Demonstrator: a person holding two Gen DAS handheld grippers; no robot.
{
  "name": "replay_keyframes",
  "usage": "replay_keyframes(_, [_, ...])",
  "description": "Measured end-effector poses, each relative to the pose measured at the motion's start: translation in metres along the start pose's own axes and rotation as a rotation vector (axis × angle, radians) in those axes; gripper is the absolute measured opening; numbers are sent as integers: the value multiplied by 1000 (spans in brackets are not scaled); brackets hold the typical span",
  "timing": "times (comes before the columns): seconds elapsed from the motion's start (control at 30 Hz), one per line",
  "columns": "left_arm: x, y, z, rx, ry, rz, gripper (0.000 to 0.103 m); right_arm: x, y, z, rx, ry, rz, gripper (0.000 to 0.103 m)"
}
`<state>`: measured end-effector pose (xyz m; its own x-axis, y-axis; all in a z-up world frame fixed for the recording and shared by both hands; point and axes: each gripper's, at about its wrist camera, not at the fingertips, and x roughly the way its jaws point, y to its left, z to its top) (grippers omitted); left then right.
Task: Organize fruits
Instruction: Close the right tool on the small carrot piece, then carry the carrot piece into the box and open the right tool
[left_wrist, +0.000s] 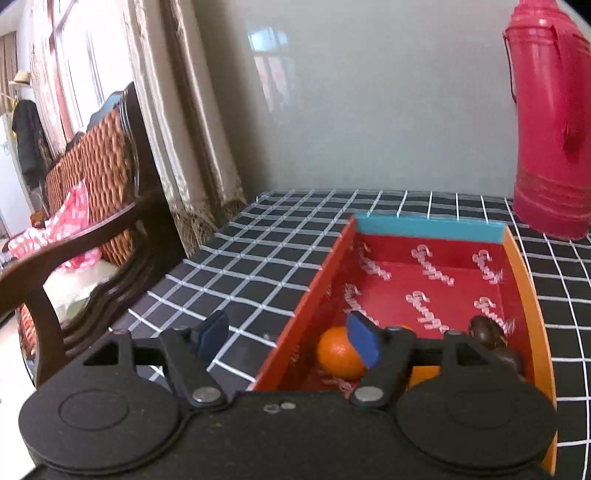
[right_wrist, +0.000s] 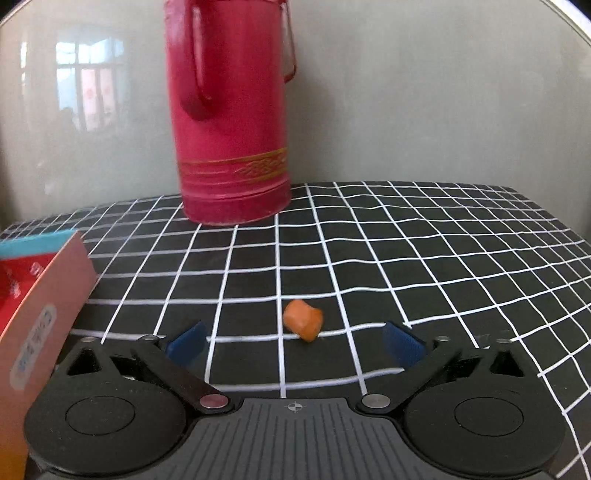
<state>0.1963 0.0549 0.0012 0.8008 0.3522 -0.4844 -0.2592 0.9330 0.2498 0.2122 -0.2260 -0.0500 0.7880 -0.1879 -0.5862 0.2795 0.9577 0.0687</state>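
A red open box (left_wrist: 432, 280) with a blue far rim and orange right wall sits on the black grid tablecloth. Inside it lie an orange (left_wrist: 338, 352), a second orange mostly hidden behind my gripper, and a dark brown fruit (left_wrist: 491, 334). My left gripper (left_wrist: 290, 341) is open and empty, its right finger over the box's near left corner. In the right wrist view a small orange fruit piece (right_wrist: 303, 319) lies on the cloth just ahead of my right gripper (right_wrist: 293, 343), which is open wide and empty. The box's outer wall (right_wrist: 40, 306) shows at the left.
A tall red thermos (right_wrist: 231, 110) stands at the back of the table against the grey wall; it also shows in the left wrist view (left_wrist: 550, 122). A dark wooden chair (left_wrist: 92, 229) with a woven back and a curtain (left_wrist: 192, 129) stand beyond the table's left edge.
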Motion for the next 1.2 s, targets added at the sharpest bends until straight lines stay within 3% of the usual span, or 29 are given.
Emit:
replay_keyframes(0.03, [-1, 3, 1, -5, -13, -2, 66, 5, -1, 2, 4, 13, 1, 55])
replay_keyframes(0.07, [-3, 5, 2, -9, -25, -2, 71, 7, -3, 4, 12, 29, 7, 48])
replay_keyframes(0.27, [-13, 15, 5, -25, -102, 9, 76, 17, -11, 6, 26, 39, 11, 45])
replay_keyframes(0.3, [-12, 16, 6, -28, -109, 12, 76, 17, -11, 5, 19, 36, 6, 40])
replay_keyframes(0.33, [-12, 17, 7, -33, -112, 13, 76, 16, -10, 5, 9, 33, -2, 28])
replay_keyframes(0.37, [-12, 19, 8, -39, -112, 12, 76, 13, -9, 3, 4, 29, -2, 27])
replay_keyframes(0.53, [-6, 28, 11, -81, -89, 18, 76, 14, -2, 0, -29, 21, 18, 27])
replay_keyframes(0.77, [-1, 46, 12, -144, -53, 40, 78, -9, 16, -4, -69, -44, 124, 27])
replay_keyframes(1.2, [-2, 70, 4, -177, -21, 87, 82, -81, 90, -8, -236, -203, 451, 27])
